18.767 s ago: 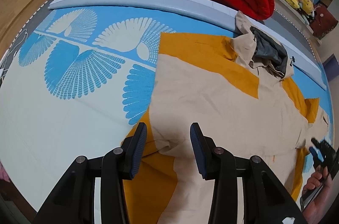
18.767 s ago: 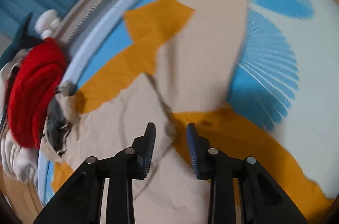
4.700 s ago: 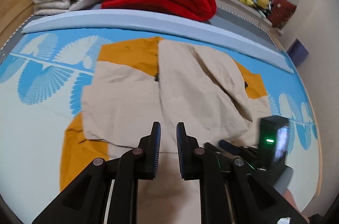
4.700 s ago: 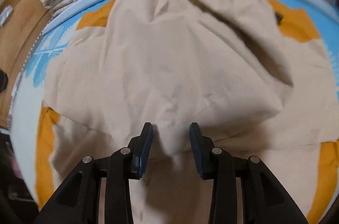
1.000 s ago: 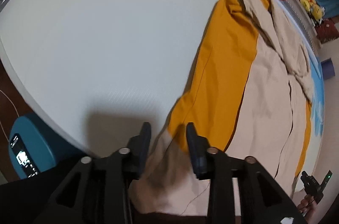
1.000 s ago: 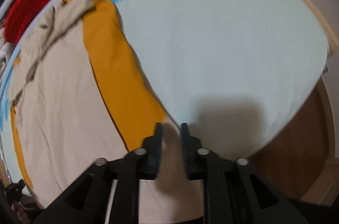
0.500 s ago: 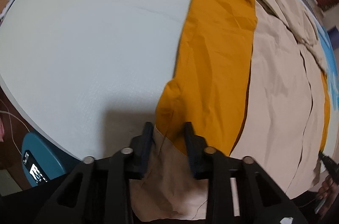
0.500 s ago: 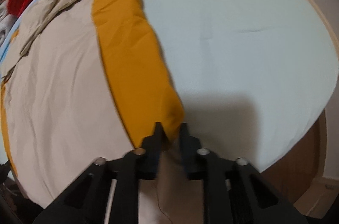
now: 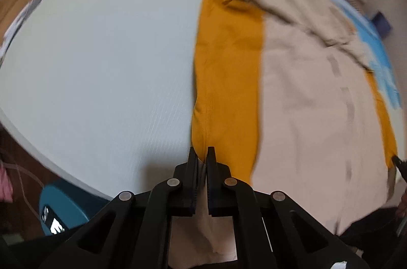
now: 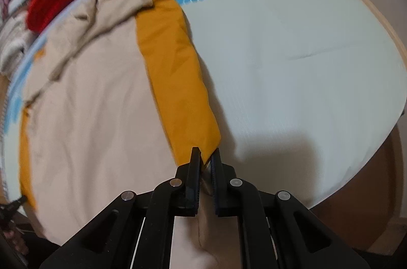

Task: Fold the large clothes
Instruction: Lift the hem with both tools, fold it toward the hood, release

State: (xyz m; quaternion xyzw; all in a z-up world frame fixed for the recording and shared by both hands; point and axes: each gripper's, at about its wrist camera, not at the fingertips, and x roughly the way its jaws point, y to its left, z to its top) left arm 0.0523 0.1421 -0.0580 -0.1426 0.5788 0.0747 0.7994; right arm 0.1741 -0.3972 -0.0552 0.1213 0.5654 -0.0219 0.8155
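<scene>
Looking down my left tongs (image 9: 201, 154), they've just clamped onto the garment's (image 9: 305, 96) orange hem corner on the bed (image 9: 101, 65). My right tongs (image 10: 205, 154) are closing, pinching the opposite corner, so I judge the fold can begin.

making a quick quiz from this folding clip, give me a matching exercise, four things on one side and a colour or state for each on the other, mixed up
Things:
1. left gripper
2. folded blanket
3. side strip of the garment
4. mat

Colour or state:
A. red
B. pale, with blue fan shapes at its far edge
C. shut on the garment's hem
D. orange

Pairs: 1-C, 2-A, 3-D, 4-B
</scene>
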